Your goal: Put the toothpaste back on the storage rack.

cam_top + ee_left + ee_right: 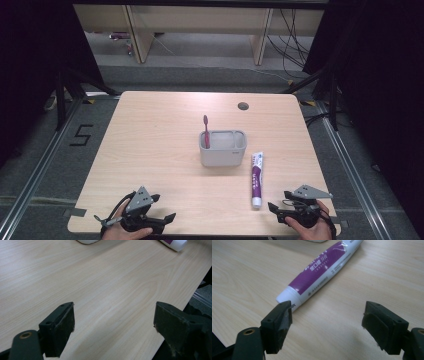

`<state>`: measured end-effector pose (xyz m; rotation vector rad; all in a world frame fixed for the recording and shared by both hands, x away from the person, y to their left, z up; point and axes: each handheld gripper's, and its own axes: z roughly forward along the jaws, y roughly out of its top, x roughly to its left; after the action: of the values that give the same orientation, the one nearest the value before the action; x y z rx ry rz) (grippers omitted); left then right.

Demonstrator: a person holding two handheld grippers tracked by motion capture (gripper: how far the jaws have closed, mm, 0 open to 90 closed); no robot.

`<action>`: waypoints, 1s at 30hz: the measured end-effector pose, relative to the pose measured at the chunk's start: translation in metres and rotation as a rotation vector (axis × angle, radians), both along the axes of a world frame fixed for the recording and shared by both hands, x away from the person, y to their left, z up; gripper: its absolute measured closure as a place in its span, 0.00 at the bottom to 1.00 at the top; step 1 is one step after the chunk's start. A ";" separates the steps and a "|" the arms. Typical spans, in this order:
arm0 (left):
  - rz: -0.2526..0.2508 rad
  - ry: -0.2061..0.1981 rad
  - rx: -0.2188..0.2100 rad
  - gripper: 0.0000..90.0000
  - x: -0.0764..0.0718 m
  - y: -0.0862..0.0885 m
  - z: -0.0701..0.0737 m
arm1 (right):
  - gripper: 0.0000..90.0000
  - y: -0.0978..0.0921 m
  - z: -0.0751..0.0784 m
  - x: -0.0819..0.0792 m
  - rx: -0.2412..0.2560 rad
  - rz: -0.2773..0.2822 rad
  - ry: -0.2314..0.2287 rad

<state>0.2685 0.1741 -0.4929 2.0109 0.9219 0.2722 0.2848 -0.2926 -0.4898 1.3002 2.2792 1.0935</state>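
My right gripper (281,206) waits at lower right, jaws apart, just beside the toothpaste tube (256,178); my left gripper (162,210), lower left, jaws apart over bare table (150,150).

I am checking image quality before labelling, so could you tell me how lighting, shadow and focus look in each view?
High view: even light on the table, dark surroundings, soft overall. Left gripper view: wood grain sharp, left gripper jaws slightly blurred. Right gripper view: toothpaste tube readable with mild glare, faint shadow beneath the right gripper.

Purple-white toothpaste tube (322,268) (lying flat)
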 end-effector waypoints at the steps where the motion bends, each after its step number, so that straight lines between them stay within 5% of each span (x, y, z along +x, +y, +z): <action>1: -0.013 -0.001 0.006 0.19 0.001 0.002 0.000 | 0.26 0.004 0.002 -0.001 0.033 -0.025 0.038; 2: -0.001 -0.001 -0.008 0.18 0.001 0.001 -0.001 | 0.26 0.002 0.004 0.003 0.006 -0.001 0.006; 4: -0.014 0.009 0.017 0.18 0.002 0.004 0.000 | 0.24 0.005 0.006 0.005 0.031 -0.009 0.032; 7: -0.009 0.007 -0.003 0.18 0.003 0.004 -0.002 | 0.23 0.006 0.009 0.012 0.005 -0.008 0.032; 9: -0.014 0.010 0.032 0.18 0.004 0.007 -0.002 | 0.23 0.007 0.012 0.018 -0.021 0.003 0.032; 14: -0.006 0.030 0.025 0.18 0.004 0.005 -0.006 | 0.23 0.015 0.018 0.035 -0.027 0.036 0.022; 18: -0.038 0.033 0.061 0.18 0.006 0.005 -0.006 | 0.21 0.023 0.023 0.044 -0.058 0.003 0.074; 30: -0.033 0.027 0.047 0.18 0.005 0.004 -0.006 | 0.20 0.050 0.016 0.079 -0.114 0.002 0.138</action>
<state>0.2731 0.1779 -0.4987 2.0752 0.9060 0.2516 0.3639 -0.2427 -0.4733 1.3666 2.4029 0.8849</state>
